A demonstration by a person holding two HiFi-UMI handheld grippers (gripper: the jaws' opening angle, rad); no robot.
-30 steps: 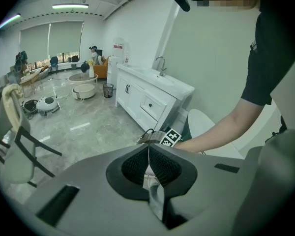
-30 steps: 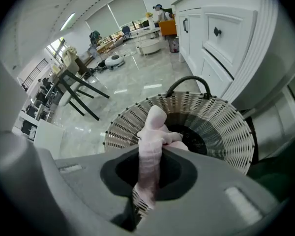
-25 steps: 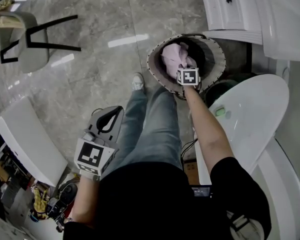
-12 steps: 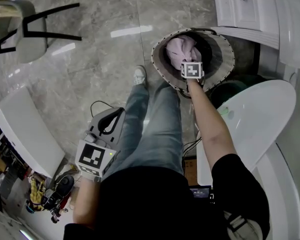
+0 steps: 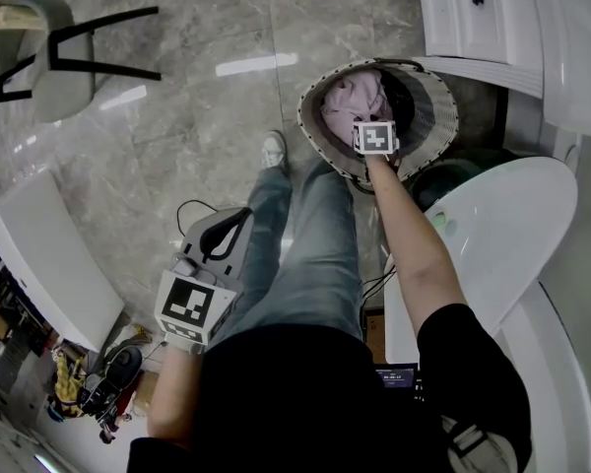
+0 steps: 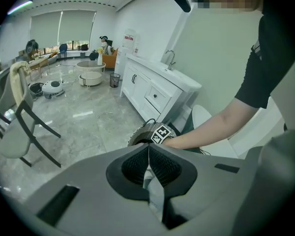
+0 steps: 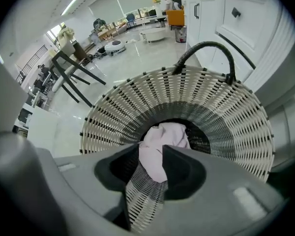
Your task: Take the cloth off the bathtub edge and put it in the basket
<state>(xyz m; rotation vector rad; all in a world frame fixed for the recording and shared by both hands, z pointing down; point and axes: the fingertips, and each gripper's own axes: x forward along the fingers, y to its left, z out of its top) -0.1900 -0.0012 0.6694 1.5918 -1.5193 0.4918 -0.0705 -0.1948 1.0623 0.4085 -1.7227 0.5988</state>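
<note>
Head view with both gripper views: the cloth delivered to the basket.

We take the woven basket (image 5: 435, 116) as our landmark. It stands on the grey marble floor (image 5: 177, 126). The white bathtub (image 5: 512, 225) lies just beside it on the side towards the person, and a white cabinet (image 5: 473, 18) stands just beyond it on the far side. We see no cloth on the part of the bathtub edge that is in view.

The person's legs (image 5: 305, 254) reach towards the near rim of the basket, and the right forearm (image 5: 409, 244) stretches over that rim. Inside the basket, against the side away from the bathtub, we find the pink cloth (image 5: 353, 97), bunched and resting at the bottom, well below the dark handle (image 7: 206, 48).

The right gripper (image 7: 150, 147) points steeply down into the basket. Its tongs have just been opening and now stand spread. The cloth shows in the gap between them, but we judge that the pads no longer press on it. The left gripper (image 6: 148, 146) hangs well apart from the basket, beside the person's left leg. Its tongs are pressed together on nothing.

We judge the task nearly complete. The cloth is off the tub and in the basket, and what is left is to lift the right gripper clear without snagging the fabric.
</note>
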